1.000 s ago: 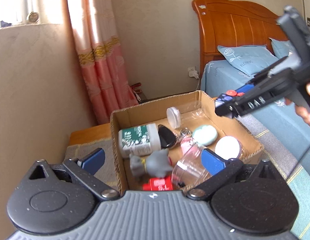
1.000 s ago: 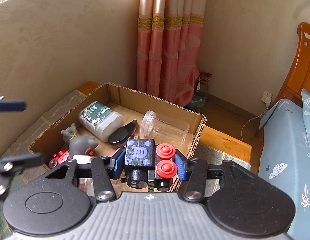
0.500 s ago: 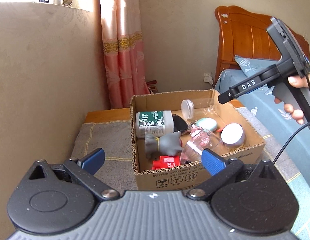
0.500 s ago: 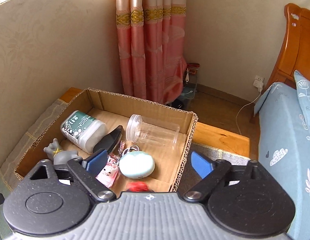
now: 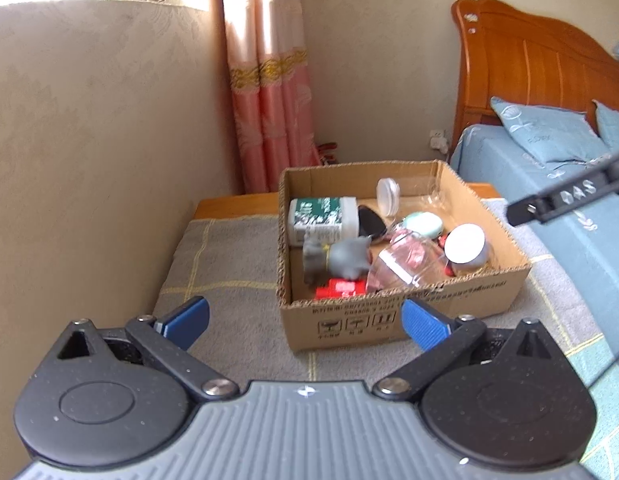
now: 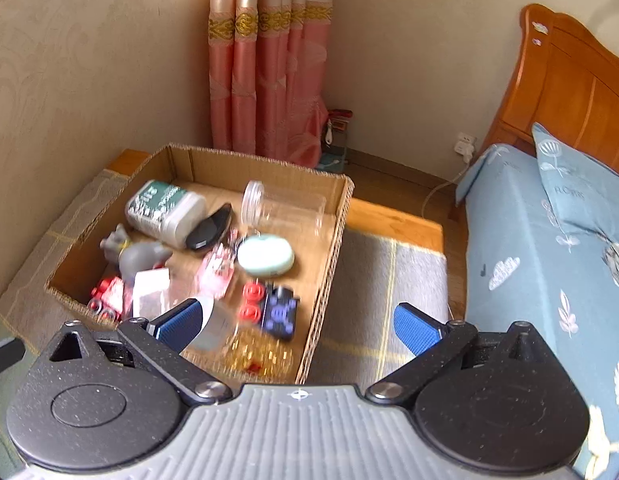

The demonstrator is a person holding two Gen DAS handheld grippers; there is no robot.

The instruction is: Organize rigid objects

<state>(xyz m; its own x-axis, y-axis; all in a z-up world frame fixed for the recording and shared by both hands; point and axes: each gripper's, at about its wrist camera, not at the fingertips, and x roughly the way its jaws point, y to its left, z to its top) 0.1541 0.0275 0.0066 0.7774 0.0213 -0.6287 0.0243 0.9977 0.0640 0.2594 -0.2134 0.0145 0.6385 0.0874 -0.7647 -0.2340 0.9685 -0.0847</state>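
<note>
One cardboard box (image 6: pixel 333 236) holds one green-labelled bottle (image 6: pixel 165 208), one grey toy (image 6: pixel 137 254) and one blue block toy (image 6: pixel 281 312); the right hand-held gripper (image 6: pixel 295 322) is opening, empty, and the left hand-held gripper (image 5: pixel 305 318) is released.

Letters "DAS" in white stand on the black arm of the right gripper (image 5: pixel 565 200), seen at the right edge of the left wrist view, beyond and to the right of the left gripper. Pale blue patterned pillow (image 6: pixel 569 184) on the bed, ahead and right of the right gripper: the word "FLOWER", faint. Brown open cardboard box (image 5: pixel 389 320), directly ahead of the left gripper: a printed line and three square handling symbols on its near wall, too blurred to read. White bottle with green label (image 5: pixel 321 218) inside the box: white lettering, illegible.
</note>
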